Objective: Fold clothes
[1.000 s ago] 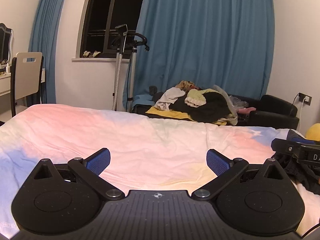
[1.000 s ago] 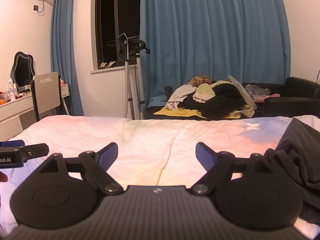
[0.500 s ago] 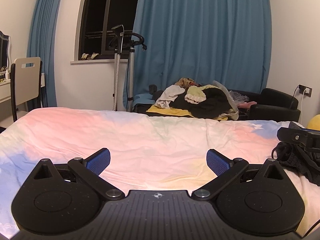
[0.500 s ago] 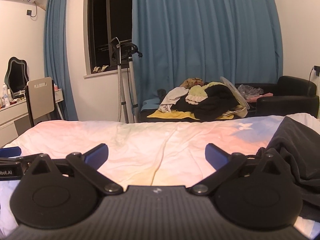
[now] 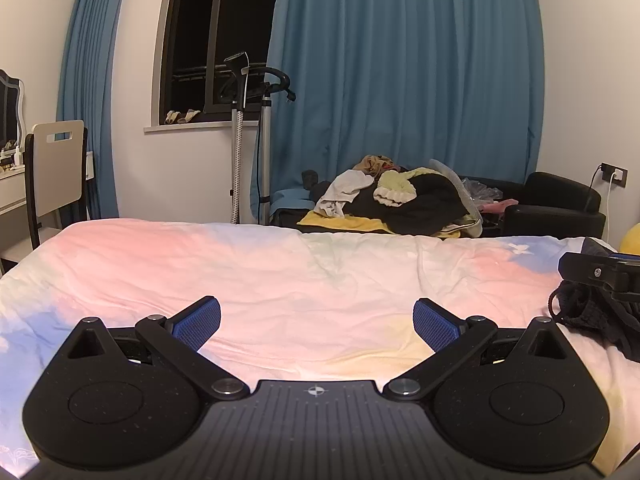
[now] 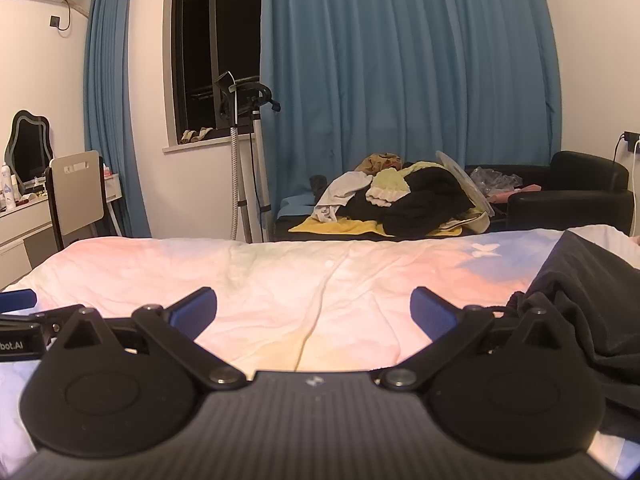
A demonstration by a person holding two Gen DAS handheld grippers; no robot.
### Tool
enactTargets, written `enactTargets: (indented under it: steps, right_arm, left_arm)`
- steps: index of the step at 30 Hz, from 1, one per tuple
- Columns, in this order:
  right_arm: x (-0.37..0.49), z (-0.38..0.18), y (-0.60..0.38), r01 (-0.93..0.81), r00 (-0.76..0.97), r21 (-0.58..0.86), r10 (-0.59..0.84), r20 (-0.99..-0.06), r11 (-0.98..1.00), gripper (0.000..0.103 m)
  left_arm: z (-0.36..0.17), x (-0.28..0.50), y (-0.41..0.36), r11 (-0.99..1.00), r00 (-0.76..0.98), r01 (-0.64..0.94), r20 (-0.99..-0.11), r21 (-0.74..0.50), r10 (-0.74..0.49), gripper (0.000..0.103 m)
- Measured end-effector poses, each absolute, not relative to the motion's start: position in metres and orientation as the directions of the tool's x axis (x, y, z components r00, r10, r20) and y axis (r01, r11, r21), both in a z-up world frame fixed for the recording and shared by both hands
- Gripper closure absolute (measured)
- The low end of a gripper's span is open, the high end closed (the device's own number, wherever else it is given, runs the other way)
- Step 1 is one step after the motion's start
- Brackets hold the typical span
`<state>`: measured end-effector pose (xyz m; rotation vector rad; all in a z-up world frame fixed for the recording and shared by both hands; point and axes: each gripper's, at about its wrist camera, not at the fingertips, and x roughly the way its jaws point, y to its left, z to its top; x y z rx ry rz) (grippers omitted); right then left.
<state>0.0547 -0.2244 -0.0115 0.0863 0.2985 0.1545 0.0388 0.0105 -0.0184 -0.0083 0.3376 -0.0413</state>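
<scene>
Ahead, both spread claws, left claw (image 5: 316, 324) and right claw (image 6: 314, 312), face bedsheet (image 5: 280, 280) (black garment (image 6: 592, 288) beside right)

Pastel bedsheet (image 5: 280, 272), black garment (image 6: 580, 280)

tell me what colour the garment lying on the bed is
Black garment, clearest in the right wrist view.

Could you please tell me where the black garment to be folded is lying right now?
The black garment lies crumpled on the bed, at its right side, just beside the right gripper; the left wrist view shows it at its right edge.
</scene>
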Motion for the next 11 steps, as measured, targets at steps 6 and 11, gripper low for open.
enactTargets:
  steps: [6, 11]
  right_arm:
    - [0.0548, -0.0128, -0.2241, -0.137, 0.942, 0.110, 0.164, -0.293, 0.984, 0.000]
    - [0.0530, -0.0127, -0.2220, -0.136, 0.942, 0.105, 0.161, -0.294, 0.985, 0.000]
  left_arm:
    - [-0.0189, 0.0364, 0.0088, 0.999, 0.942, 0.041, -0.333, -0.017, -0.044, 0.000]
    - [-0.0186, 0.0334, 0.0078, 0.999, 0.942, 0.045, -0.333, -0.019, -0.049, 0.000]
